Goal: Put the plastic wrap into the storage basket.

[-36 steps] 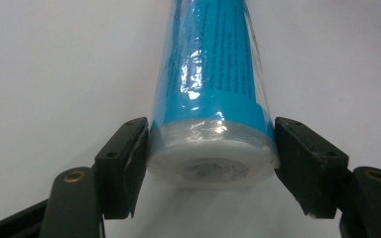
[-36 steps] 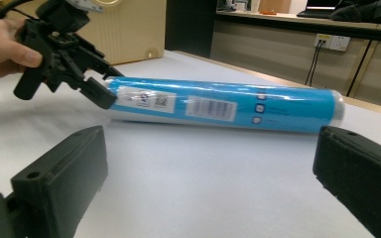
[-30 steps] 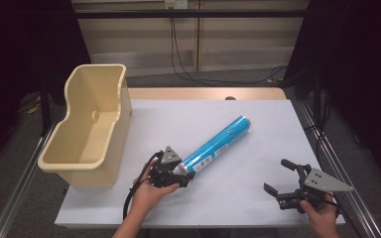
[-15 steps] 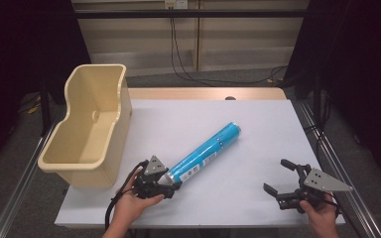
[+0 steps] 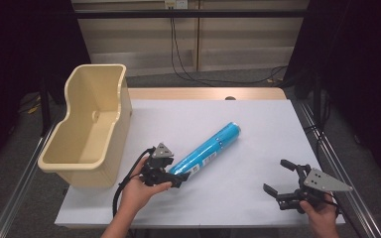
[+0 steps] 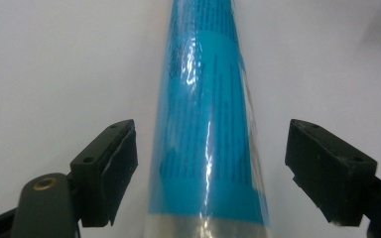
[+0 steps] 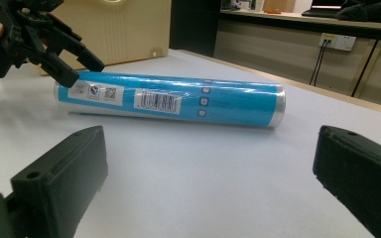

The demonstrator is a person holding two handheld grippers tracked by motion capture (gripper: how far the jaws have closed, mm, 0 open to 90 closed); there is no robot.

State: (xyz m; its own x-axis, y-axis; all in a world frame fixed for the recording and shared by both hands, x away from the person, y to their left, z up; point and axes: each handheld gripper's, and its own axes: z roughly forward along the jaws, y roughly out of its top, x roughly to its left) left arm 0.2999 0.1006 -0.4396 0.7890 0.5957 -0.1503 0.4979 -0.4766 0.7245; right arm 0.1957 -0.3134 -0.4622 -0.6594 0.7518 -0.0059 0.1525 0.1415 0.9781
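A blue cylindrical tube lies on its side on the white table, running diagonally from near the person's left hand up toward the table's middle, with a beige plastic bin standing at the table's left edge. The left tongs sit at the tube's near end with the 2 jaws apart, 1 on each side of the tube and neither pad pressing it in the left gripper view. The right tongs hover near the front right corner, well apart from the tube, jaws spread and empty. The step in hand looks like a grasp at the tube's end. To do it well, the jaws should close squarely across the round body, centred so it cannot squirt sideways on its glossy wrap, and a little farther in from the end cap, since a hold this near the end would let the far end droop when lifted.
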